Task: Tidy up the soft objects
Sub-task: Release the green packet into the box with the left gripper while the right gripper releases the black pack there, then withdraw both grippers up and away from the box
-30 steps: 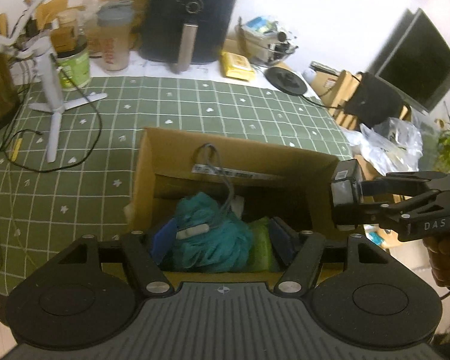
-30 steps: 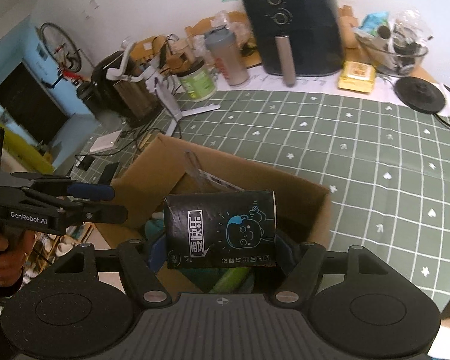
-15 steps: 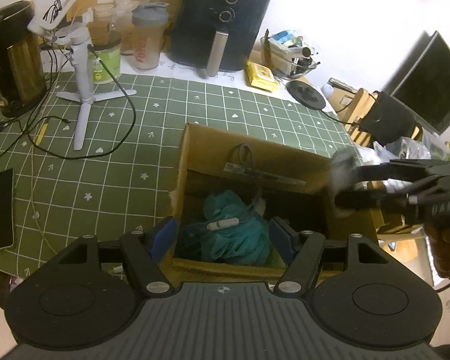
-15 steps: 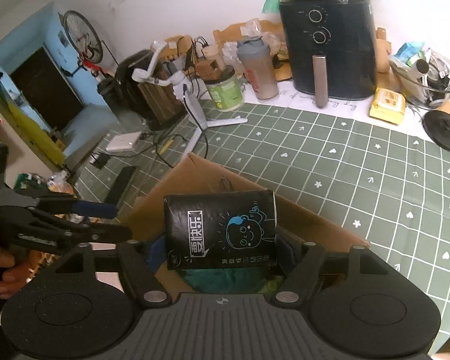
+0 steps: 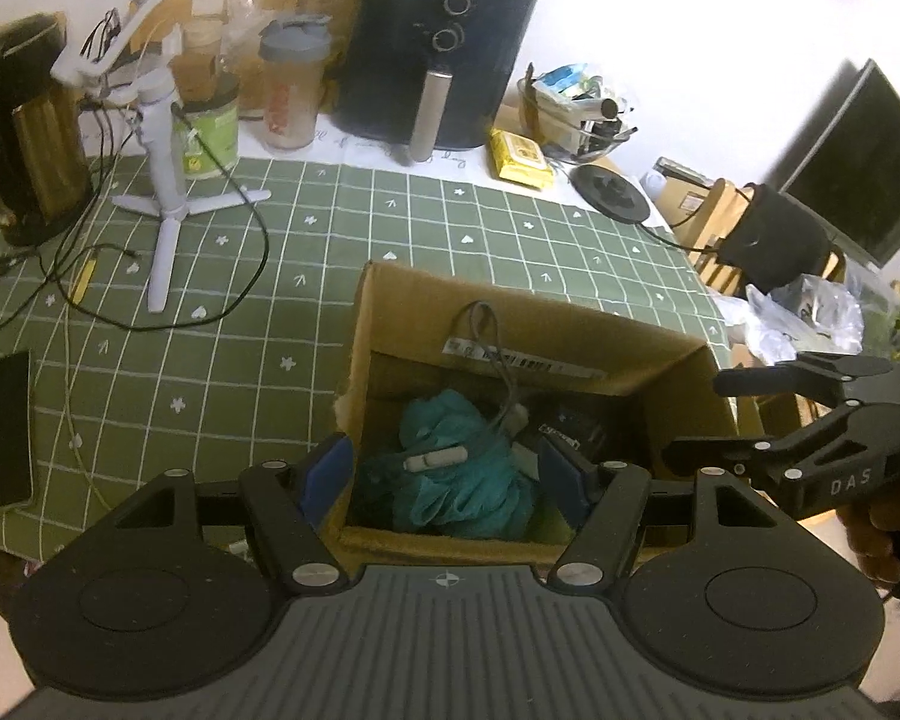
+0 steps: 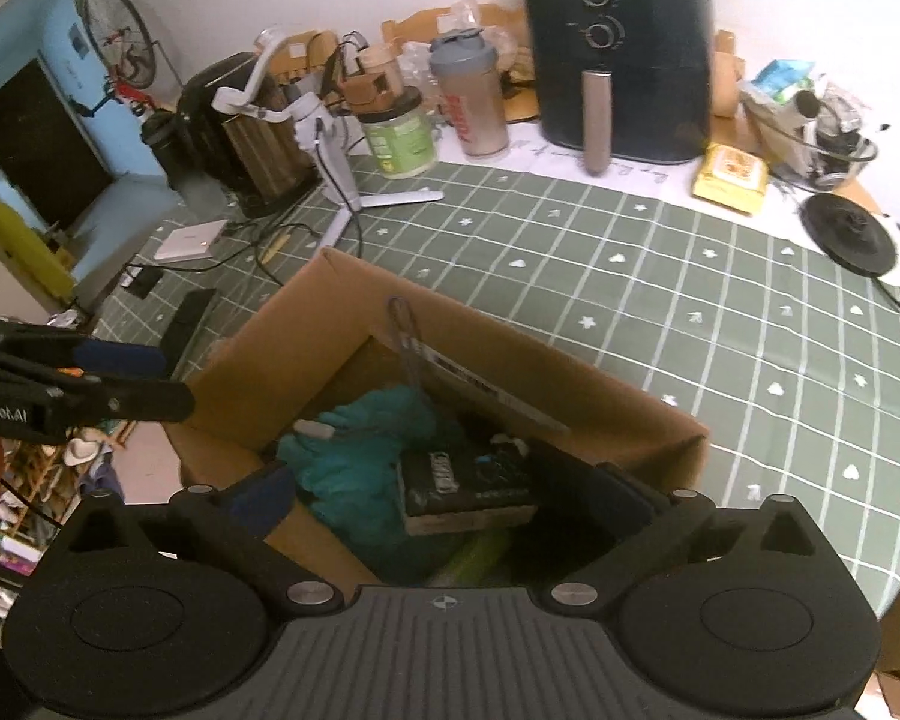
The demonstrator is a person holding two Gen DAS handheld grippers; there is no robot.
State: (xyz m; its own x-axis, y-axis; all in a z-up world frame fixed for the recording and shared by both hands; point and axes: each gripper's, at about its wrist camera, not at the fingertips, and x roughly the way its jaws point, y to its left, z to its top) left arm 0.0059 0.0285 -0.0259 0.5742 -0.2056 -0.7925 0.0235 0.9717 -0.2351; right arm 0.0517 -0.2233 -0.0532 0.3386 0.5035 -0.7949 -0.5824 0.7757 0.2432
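The right gripper (image 6: 450, 498) has just been opening its jaws wide, nothing between them, so the black packet (image 6: 465, 489) lies released in the cardboard box (image 6: 624, 414) on the table (image 6: 720, 300). It rests at 3 o'clock of the teal bath sponge (image 6: 360, 456). The left gripper (image 5: 444, 474) hovers part-open and empty over the box.

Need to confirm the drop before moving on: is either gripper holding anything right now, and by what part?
Nothing is held. The right gripper, jaws just opened, is empty, with the black pack lying in the box. The left gripper is open and empty.
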